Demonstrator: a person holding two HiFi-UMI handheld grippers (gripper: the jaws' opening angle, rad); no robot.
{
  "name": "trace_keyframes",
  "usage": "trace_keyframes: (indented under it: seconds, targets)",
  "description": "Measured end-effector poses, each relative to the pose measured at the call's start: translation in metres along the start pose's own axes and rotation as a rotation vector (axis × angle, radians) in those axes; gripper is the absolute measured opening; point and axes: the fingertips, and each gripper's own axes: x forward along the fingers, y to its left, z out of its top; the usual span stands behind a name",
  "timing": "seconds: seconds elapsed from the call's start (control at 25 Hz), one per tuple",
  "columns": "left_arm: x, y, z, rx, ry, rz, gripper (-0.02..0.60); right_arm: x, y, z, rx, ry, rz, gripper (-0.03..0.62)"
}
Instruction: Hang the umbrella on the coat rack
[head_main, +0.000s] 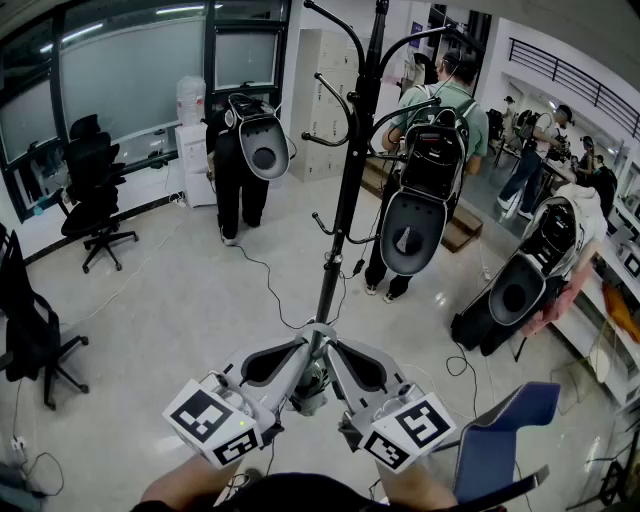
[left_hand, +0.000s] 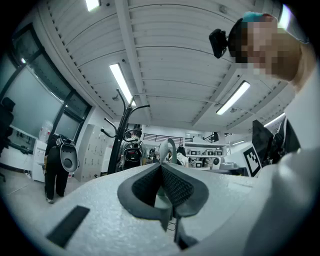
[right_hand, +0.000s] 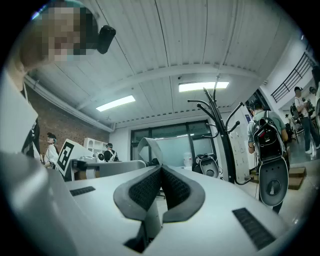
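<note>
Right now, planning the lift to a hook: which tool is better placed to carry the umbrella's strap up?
Nearly even, leaning right. Left tool and right tool are shut on the strap, the umbrella hanging below, beside the coat rack; its hooks look closer in the right gripper view.

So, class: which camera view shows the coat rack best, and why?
The head view: the coat rack fills the centre, with its pole and hooks clear. Both gripper views show it small and off to one side, with its lower part hidden.
</note>
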Motion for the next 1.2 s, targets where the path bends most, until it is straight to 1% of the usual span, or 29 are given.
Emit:
trace_keyframes:
  seconds: [0.28,0.48,0.52,0.64,0.68,0.88,1.0,1.2]
  targets:
    - [-0.007,-0.003,-0.001,-0.005,-0.003,0.001,0.011,-0.003,0.003,-0.002,-0.006,0.001,-0.004,0.009]
    - [-0.007,-0.001,-0.001,-0.003,0.001,-0.007,0.011,0.0,0.003,-0.002,0.019,0.002,-0.008,0.009]
    - [-0.007,0.0,0.0,-0.004,0.002,-0.009,0.011,0.002,0.004,-0.002,0.009,0.005,-0.013,0.009]
    - [-0.01,0.004,-0.001,-0.009,0.002,-0.014,0.011,0.007,0.012,-0.003,-0.074,0.022,-0.024,0.009]
    - [-0.012,0.005,-0.001,-0.01,0.0,-0.013,0.011,0.009,0.014,-0.003,-0.077,0.024,-0.019,0.009]
    - [-0.023,0.018,-0.002,-0.013,0.002,-0.011,0.011,0.021,0.019,-0.011,-0.009,0.03,-0.004,0.009]
    - [-0.033,0.03,-0.003,-0.025,-0.002,-0.013,0.011,0.033,0.029,-0.017,0.006,0.037,0.006,0.009]
    - [-0.047,0.049,0.003,-0.037,-0.013,-0.016,0.011,0.051,0.039,-0.02,0.004,0.039,-0.003,0.009]
